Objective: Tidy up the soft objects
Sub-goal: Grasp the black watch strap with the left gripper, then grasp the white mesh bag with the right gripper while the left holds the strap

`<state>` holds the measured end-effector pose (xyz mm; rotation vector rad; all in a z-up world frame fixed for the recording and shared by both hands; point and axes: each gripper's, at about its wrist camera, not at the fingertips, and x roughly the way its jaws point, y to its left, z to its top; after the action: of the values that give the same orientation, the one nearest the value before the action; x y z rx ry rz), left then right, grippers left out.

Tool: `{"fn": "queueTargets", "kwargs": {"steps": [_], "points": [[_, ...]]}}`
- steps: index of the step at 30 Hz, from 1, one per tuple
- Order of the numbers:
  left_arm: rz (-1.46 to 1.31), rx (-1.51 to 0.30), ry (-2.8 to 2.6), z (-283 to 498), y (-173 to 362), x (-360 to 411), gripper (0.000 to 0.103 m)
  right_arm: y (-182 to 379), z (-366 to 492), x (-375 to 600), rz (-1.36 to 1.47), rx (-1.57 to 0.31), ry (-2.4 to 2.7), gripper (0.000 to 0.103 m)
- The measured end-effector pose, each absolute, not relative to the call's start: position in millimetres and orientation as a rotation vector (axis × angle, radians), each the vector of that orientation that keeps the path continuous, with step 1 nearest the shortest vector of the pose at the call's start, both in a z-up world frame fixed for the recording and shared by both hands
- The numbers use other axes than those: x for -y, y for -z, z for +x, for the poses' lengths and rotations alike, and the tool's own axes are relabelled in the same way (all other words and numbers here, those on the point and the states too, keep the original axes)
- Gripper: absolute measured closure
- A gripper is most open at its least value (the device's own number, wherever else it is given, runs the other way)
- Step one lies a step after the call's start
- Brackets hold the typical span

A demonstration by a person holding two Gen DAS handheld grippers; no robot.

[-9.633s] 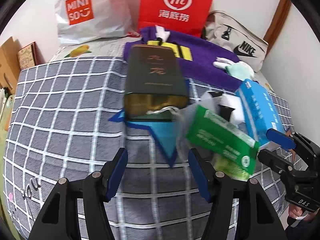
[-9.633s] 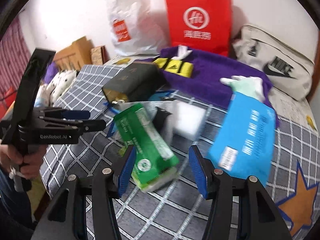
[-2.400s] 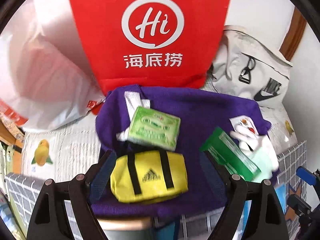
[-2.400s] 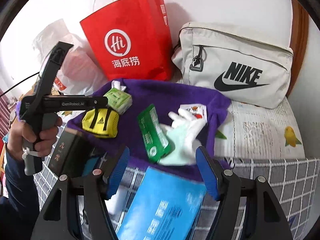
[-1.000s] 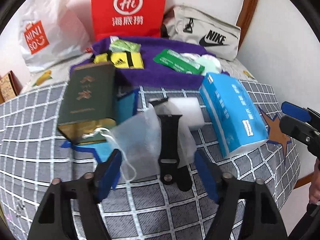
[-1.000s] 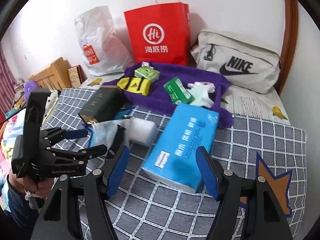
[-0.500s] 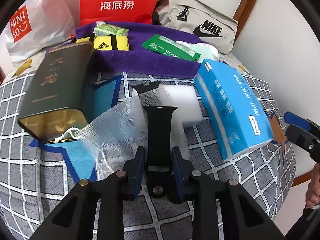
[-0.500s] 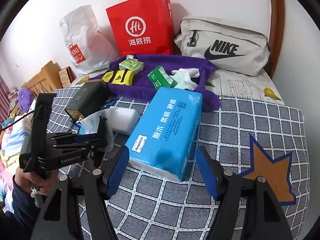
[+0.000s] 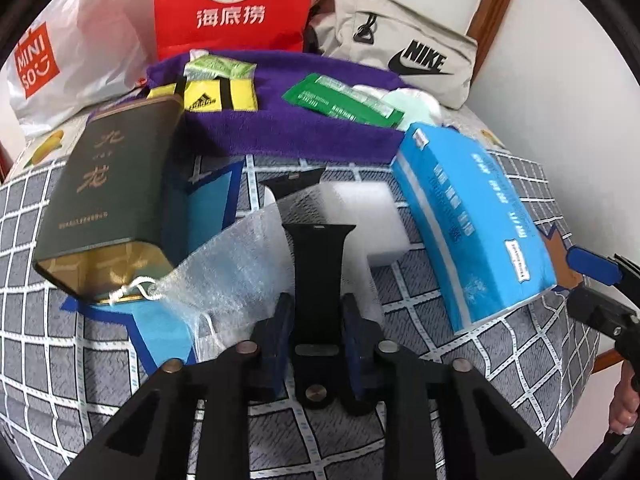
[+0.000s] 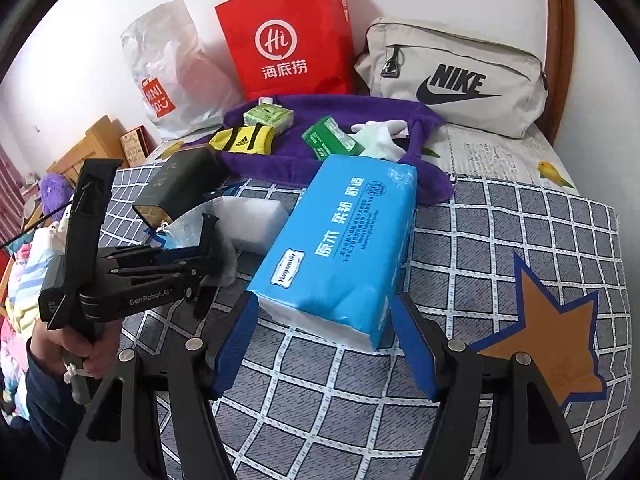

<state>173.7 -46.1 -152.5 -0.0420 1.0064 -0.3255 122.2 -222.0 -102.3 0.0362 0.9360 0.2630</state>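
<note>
My left gripper (image 9: pixel 316 312) is shut on a black watch strap (image 9: pixel 318 264), which lies over a clear mesh pouch (image 9: pixel 236 268) and a white foam block (image 9: pixel 360 216). In the right wrist view the strap (image 10: pixel 208 236) stands lifted in the left gripper (image 10: pixel 200 256). My right gripper (image 10: pixel 324 320) is open, its fingers either side of the near end of a blue tissue pack (image 10: pixel 344 240), apart from it. On the purple towel (image 9: pixel 304 128) lie a yellow Adidas pouch (image 9: pixel 218 94), a light green tissue packet (image 9: pixel 218 68), a green wipes packet (image 9: pixel 340 100) and a pale glove (image 10: pixel 380 136).
A dark green tin box (image 9: pixel 112 192) lies left of the pouch. A red paper bag (image 10: pixel 288 40), a white Miniso bag (image 10: pixel 168 76) and a beige Nike bag (image 10: pixel 456 76) stand along the wall. The checked bed cover (image 10: pixel 500 248) ends at a drop on the right.
My left gripper closed on the black watch strap and now lifts its end slightly. My right gripper moved closer to the blue tissue pack, still open.
</note>
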Motion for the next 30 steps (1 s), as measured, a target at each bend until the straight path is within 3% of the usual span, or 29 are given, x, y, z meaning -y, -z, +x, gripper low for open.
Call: {"fn": "queueTargets", "kwargs": {"steps": [12,30], "points": [[-0.104,-0.94,0.302,149.5,123.7,4.2,0.081,101.6,122.0,188.9,-0.005,-0.938,-0.322,0.035],[-0.176,-0.93,0.16,137.8,127.7,-68.5,0.081,115.4,152.3,93.9,-0.157,-0.936,-0.436,0.035]]}}
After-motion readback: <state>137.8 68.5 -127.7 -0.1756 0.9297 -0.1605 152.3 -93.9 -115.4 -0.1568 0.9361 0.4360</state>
